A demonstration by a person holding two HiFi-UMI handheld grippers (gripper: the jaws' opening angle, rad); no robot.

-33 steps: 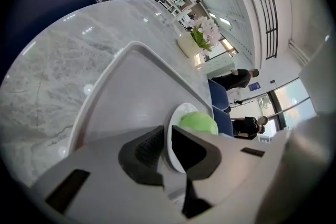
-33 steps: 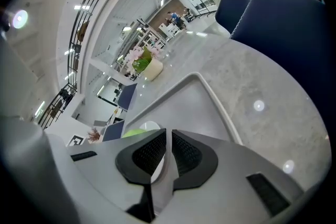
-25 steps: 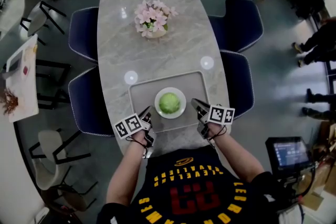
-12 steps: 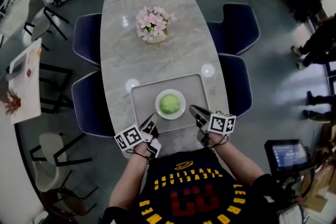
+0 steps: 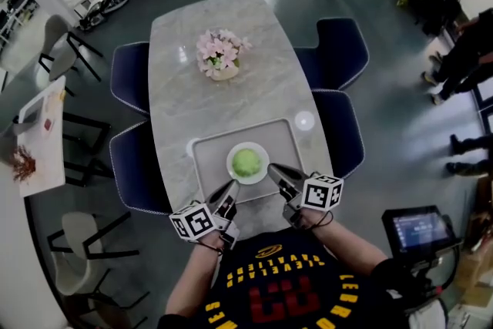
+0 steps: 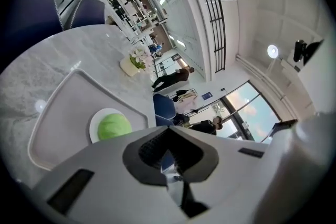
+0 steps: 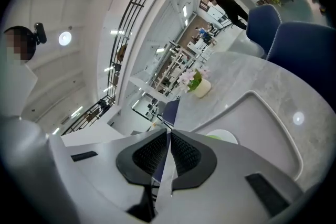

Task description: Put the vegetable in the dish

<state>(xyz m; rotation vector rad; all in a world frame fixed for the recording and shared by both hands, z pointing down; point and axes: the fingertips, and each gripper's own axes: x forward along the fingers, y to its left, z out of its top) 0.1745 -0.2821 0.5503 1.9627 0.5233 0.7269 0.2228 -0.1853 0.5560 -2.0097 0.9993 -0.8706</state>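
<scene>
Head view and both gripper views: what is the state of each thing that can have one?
Left tool: shut, holds nothing.
Right tool: shut, holds nothing.
Vegetable: lying in the dish.
Dish: upright on the tray.
Tray: flat on the table.
Flower pot: upright, apart from the tray.

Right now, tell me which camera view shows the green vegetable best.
The head view: the vegetable sits whole and unobstructed in the white dish, seen from above. The left gripper view shows it larger but at a slant. The right gripper view shows only a green sliver of it.
</scene>
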